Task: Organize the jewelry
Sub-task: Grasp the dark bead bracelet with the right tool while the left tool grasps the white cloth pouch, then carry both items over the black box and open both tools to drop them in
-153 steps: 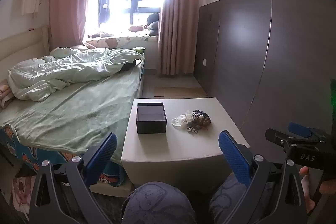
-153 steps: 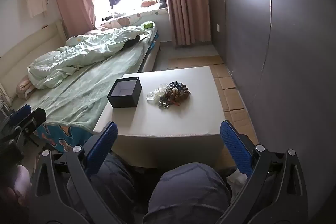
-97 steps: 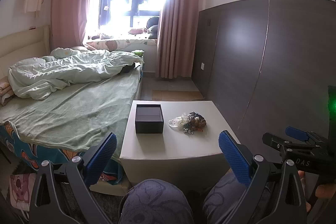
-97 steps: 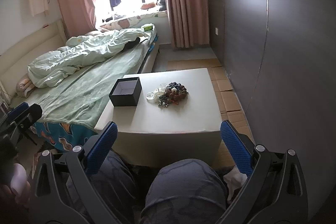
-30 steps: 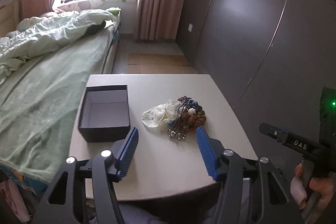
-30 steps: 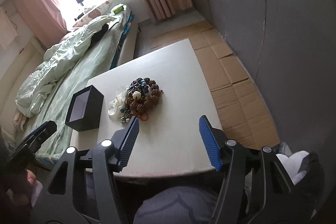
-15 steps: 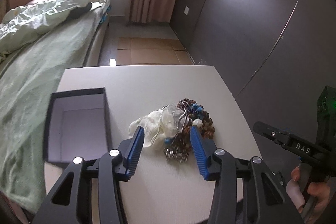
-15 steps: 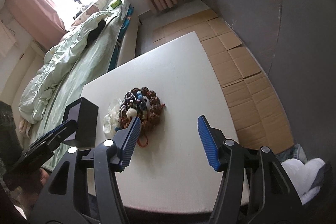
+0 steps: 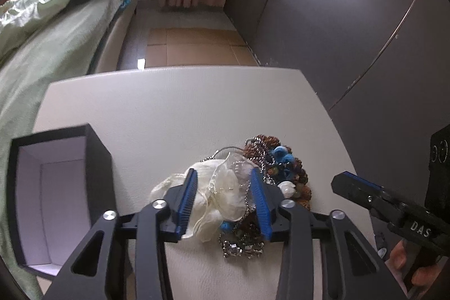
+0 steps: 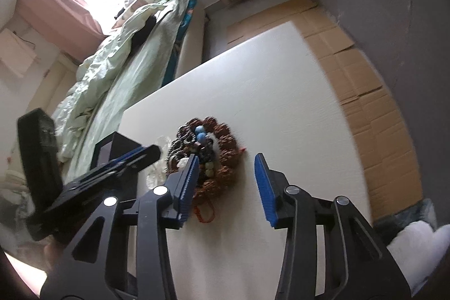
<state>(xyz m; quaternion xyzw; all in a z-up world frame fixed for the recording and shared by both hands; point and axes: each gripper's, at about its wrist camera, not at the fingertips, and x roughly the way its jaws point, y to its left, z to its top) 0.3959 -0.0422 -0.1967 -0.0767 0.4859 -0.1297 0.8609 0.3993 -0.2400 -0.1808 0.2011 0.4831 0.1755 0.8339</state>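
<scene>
A heap of jewelry (image 9: 277,167) lies on the white table (image 9: 174,108): brown beaded bracelets, blue beads, silver chains and a cream fabric flower piece (image 9: 222,196). An open black box (image 9: 53,187) with a pale lining stands to its left. My left gripper (image 9: 225,187) is open, its blue pads either side of the cream piece and chains. My right gripper (image 10: 226,173) is open and hangs over the table just right of the heap (image 10: 208,151); its left pad overlaps the beads. The right gripper also shows in the left wrist view (image 9: 365,196).
A bed with a green quilt (image 9: 42,27) runs along the table's left side. A dark wall panel (image 9: 351,18) stands to the right. Cardboard sheets (image 10: 365,92) cover the floor beyond the table. The left gripper shows in the right wrist view (image 10: 118,162), beside the box (image 10: 112,148).
Both grippers have moved forward and down to the heap. The left jaws have narrowed around the cream piece and chains. The right jaws have narrowed a little beside the beads.
</scene>
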